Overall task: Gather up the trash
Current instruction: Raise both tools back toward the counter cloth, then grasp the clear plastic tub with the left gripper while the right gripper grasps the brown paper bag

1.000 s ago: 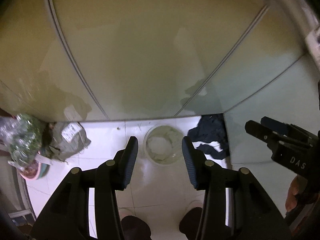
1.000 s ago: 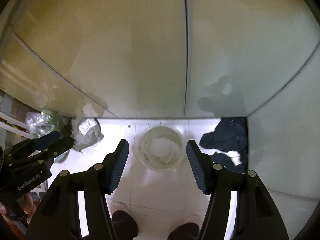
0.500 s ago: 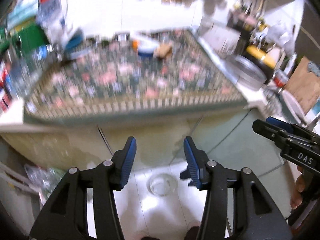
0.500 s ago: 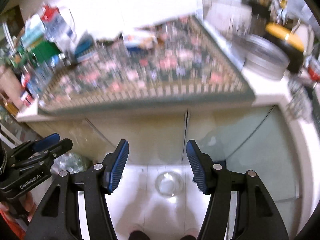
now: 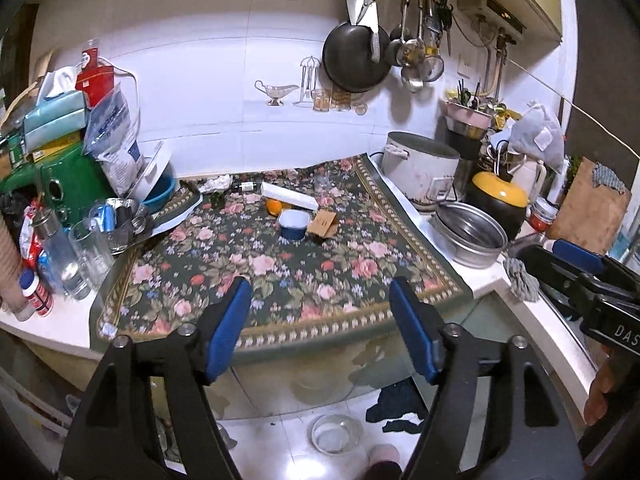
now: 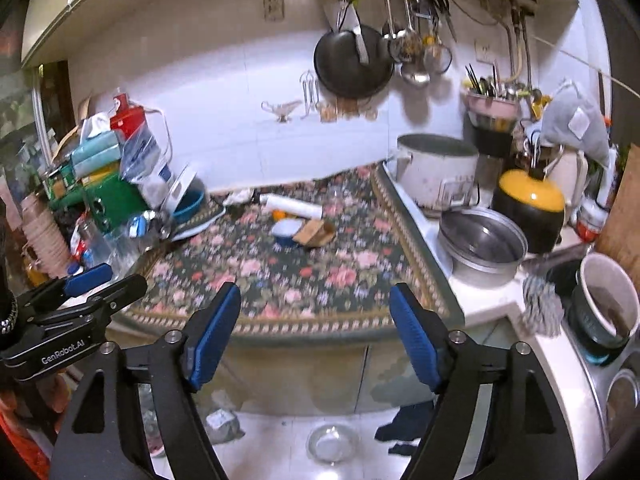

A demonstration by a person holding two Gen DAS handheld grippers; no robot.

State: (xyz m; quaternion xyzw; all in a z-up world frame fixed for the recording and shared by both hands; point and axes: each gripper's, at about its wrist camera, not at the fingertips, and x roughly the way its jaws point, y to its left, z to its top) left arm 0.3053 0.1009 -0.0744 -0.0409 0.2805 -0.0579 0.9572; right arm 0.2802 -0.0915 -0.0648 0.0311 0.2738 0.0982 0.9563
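Note:
A floral mat (image 5: 280, 272) covers the kitchen counter. On its far part lie a crumpled white paper (image 5: 216, 183), a small dark bottle (image 5: 244, 187), a white tube (image 5: 290, 197), an orange (image 5: 274, 206), a blue-and-white tub (image 5: 294, 224) and a torn cardboard piece (image 5: 323, 223). The same litter shows in the right wrist view: the tube (image 6: 292, 206), the tub (image 6: 286, 232), the cardboard (image 6: 314, 233). My left gripper (image 5: 320, 336) is open and empty in front of the counter edge. My right gripper (image 6: 316, 332) is open and empty beside it. A clear bucket (image 5: 334, 434) stands on the floor below.
Jars, glasses and a green box (image 5: 72, 192) crowd the counter's left end. A white pot (image 5: 420, 170), a steel basin (image 5: 468, 236) and a yellow-lidded cooker (image 5: 498, 200) stand right. A dark cloth (image 5: 398, 404) lies on the floor. A sink with a cup (image 6: 608, 300) is far right.
Both grippers have tilted up from the floor and cabinet doors to face the countertop. The bucket has dropped to the bottom of both views. Both jaws have stayed open.

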